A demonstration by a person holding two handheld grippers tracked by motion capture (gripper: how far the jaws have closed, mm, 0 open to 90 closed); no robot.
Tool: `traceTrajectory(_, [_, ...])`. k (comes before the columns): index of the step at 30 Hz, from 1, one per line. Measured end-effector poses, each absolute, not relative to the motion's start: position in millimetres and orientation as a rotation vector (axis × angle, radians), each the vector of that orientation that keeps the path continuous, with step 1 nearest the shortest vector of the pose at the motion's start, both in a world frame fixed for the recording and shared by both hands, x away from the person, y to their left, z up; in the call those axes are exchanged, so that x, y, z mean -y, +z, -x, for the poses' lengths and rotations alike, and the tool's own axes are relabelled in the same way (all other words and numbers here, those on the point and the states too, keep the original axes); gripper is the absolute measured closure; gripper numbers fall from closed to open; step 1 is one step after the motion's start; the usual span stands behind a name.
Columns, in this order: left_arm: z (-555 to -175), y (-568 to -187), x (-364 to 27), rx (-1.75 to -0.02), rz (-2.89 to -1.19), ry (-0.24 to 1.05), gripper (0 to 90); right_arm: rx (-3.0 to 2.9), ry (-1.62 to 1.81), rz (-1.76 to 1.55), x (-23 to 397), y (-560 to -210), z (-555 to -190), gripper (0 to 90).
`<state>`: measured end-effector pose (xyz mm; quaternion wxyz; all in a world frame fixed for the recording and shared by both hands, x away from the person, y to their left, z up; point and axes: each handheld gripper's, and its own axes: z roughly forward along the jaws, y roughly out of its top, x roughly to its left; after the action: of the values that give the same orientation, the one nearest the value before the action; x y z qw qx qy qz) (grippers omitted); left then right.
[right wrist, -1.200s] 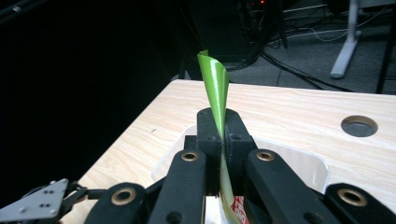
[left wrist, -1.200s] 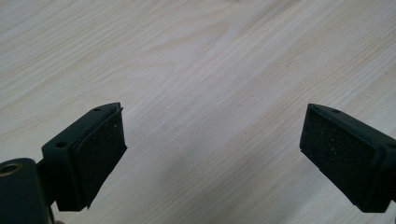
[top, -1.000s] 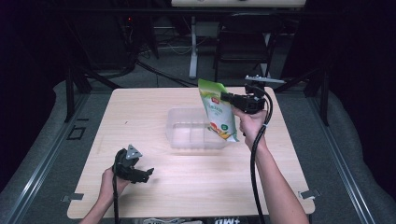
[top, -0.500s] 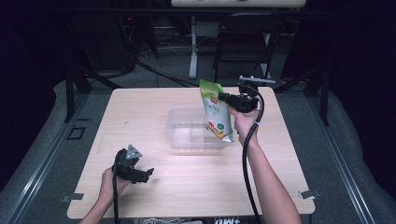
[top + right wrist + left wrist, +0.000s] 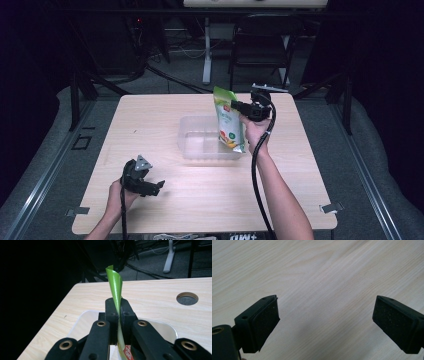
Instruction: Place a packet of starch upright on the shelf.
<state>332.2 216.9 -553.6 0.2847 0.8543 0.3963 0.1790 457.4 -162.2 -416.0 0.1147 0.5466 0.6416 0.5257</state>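
From above, the right gripper (image 5: 239, 106) pinches the top edge of a green pouch (image 5: 228, 120), which hangs upright over the right end of a clear plastic tray (image 5: 192, 131) at the table's (image 5: 150, 120) middle. Near the table's front left, the left gripper (image 5: 150, 187) rests low with its jaws spread wide, holding nothing. Along the left gripper's jaws, bare wood grain lies between the parted pads (image 5: 265, 322). Along the right gripper's jaws, both press tight on the pouch's curled green edge (image 5: 114, 282), the tray (image 5: 82, 320) below.
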Motion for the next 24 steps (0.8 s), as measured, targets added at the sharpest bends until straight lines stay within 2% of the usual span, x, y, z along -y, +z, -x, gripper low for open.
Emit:
traceTrajectory(8, [-331.9, -553.3, -216.9, -1.054, -2.293, 0.479, 6.6, -1.880, 1.505, -1.589, 164.0, -430.3, -456.6, 86.9])
traceTrajectory(16, [-331.9, -553.3, -215.5, -1.051, -2.293, 0.479, 6.5, -2.039, 1.325, -1.516, 165.8, -421.5, -455.4, 81.3])
traceTrajectory(19, [-331.9, -553.3, -215.5, -1.051, -2.293, 0.479, 6.6, -2.098, 1.278, -1.484, 166.3, -418.0, -457.0, 76.7])
traceTrajectory(24, [-332.0, -553.6, -216.1, -1.056, -2.291, 0.477, 6.6, -2.172, 1.236, -1.438, 166.6, -411.6, -460.6, 64.3])
